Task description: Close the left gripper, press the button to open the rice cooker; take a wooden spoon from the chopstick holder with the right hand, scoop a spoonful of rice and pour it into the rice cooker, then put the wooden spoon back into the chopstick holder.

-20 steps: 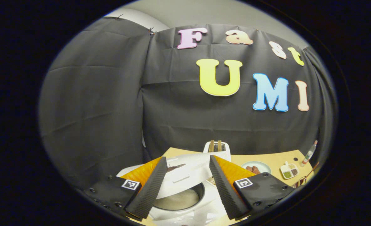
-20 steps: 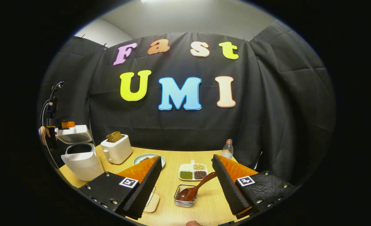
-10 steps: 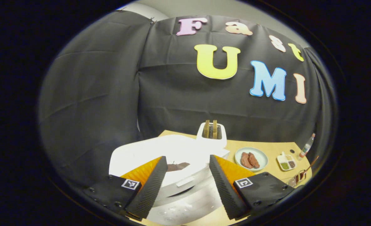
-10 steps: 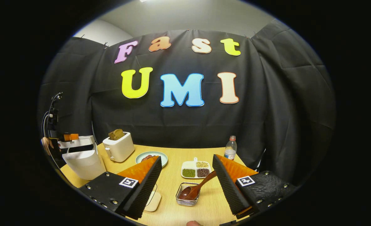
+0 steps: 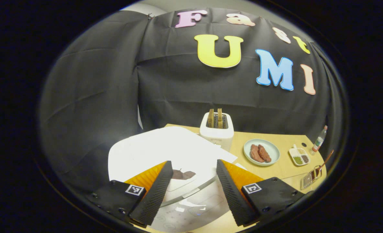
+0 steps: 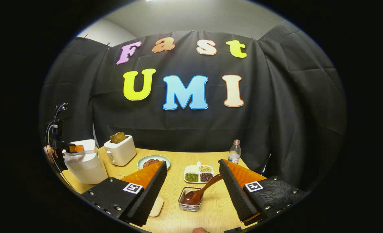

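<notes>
Left gripper view: wooden table (image 5: 285, 168) against the black cloth booth wall, grey room wall above. White rice cooker (image 5: 165, 155) at the table's near left corner, lid down. Left gripper (image 5: 192, 191) hung over the lid, fingers spread wide, holding nothing; contact with the lid could not be told. White toaster (image 5: 216, 131) with two bread slices sat by the back edge just behind the cooker. Plate of brown food (image 5: 261, 152) mid-table, divided dish of beans (image 5: 299, 157) and plastic bottle (image 5: 319, 142) toward the right edge. Wire chopstick holder (image 5: 310, 178) with the wooden spoon (image 5: 323, 161) near the right front edge.

Right gripper view: same table (image 6: 175, 216), cloth wall on three sides. Right gripper (image 6: 193, 191) wide open and empty, above the front edge. Wooden spoon lay bowl-down in the chopstick holder (image 6: 191, 203) between the fingers, handle leaning right, untouched. Pale flat pad (image 6: 156, 206) just left of it. Rice cooker at the far left edge, the left gripper on top of it.
</notes>
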`<state>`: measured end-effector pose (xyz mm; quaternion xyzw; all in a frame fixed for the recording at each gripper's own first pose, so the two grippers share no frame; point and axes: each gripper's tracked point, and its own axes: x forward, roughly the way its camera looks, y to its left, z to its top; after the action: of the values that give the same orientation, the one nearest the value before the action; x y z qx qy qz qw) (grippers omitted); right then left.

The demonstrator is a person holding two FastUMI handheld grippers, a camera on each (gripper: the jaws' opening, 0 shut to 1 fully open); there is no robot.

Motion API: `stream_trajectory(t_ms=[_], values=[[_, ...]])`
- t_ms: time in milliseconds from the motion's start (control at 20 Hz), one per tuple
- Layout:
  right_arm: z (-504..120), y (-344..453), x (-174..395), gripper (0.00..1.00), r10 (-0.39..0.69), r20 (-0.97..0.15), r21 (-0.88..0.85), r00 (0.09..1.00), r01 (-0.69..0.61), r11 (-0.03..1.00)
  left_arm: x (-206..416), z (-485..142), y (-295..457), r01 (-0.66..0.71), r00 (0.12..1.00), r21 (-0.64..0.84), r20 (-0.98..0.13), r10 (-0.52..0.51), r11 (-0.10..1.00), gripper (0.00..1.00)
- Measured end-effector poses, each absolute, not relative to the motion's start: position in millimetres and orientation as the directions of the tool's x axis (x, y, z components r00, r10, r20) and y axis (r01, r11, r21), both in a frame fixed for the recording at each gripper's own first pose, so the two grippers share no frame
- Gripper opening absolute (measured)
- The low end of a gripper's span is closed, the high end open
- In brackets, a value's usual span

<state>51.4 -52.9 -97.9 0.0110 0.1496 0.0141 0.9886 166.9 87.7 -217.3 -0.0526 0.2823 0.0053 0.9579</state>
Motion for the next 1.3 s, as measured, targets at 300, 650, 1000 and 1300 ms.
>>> stream_trajectory(t_ms=[300,650,1000,1300], values=[[-97.3,-51.7,47.6,0.99,0.019,-0.294,0.003,0.956,-0.018,1.0,167.2,-228.2,84.6,-0.056,0.828,-0.127,-0.56,-0.025,0.99,0.95],[-86.6,-28.4,47.6,0.99,0.051,-0.281,0.036,0.958,-0.043,0.998,166.3,-219.0,86.1,-0.068,0.865,-0.12,-0.502,-0.002,0.99,0.95],[-48.0,5.2,65.0,0.99,0.115,-0.176,0.036,0.978,-0.111,0.993,146.2,-111.0,77.9,0.007,0.956,0.0,-0.293,-0.007,1.0,0.95],[-10.0,22.2,44.8,0.98,0.146,-0.065,0.039,0.987,-0.144,0.989,82.8,-15.3,64.0,-0.002,0.995,-0.019,-0.099,0.0,1.0,1.0]])
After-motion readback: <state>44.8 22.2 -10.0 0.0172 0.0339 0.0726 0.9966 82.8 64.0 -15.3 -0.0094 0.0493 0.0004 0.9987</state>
